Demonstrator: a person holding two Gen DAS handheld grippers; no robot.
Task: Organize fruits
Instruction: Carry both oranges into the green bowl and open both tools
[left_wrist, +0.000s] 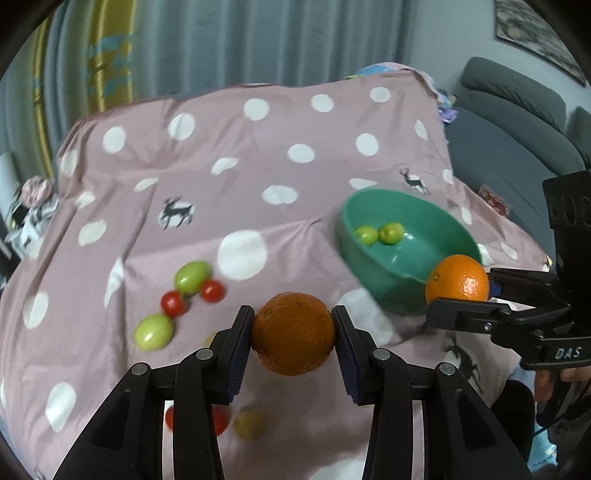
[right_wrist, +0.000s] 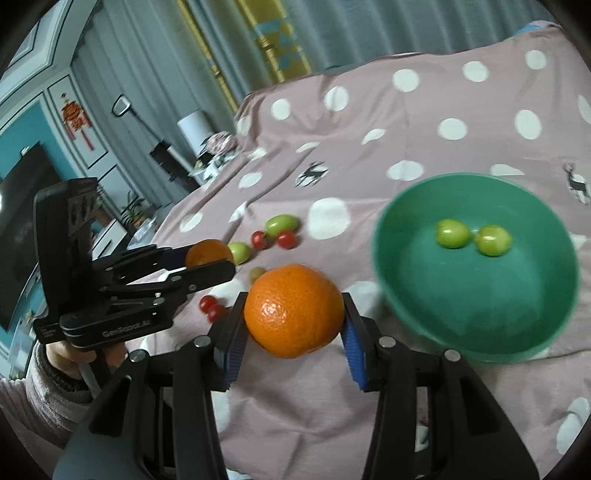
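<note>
My left gripper (left_wrist: 293, 325) is shut on a dark orange (left_wrist: 293, 333), held above the pink dotted cloth (left_wrist: 229, 177). My right gripper (right_wrist: 293, 314) is shut on a brighter orange (right_wrist: 293, 310); in the left wrist view that right gripper (left_wrist: 458, 295) and its orange (left_wrist: 457, 278) hang at the near rim of the green bowl (left_wrist: 388, 280). Two green fruits (right_wrist: 472, 236) lie inside the green bowl (right_wrist: 476, 321). In the right wrist view the left gripper (right_wrist: 221, 264) with its orange (right_wrist: 208, 253) is at the left.
Loose on the cloth lie green fruits (left_wrist: 192, 276) and cherry tomatoes (left_wrist: 173, 303), more tomatoes (right_wrist: 212, 308) and a yellowish fruit (left_wrist: 250, 422) near the grippers. A grey sofa (left_wrist: 517, 122) stands right of the table, curtains (left_wrist: 221, 40) behind.
</note>
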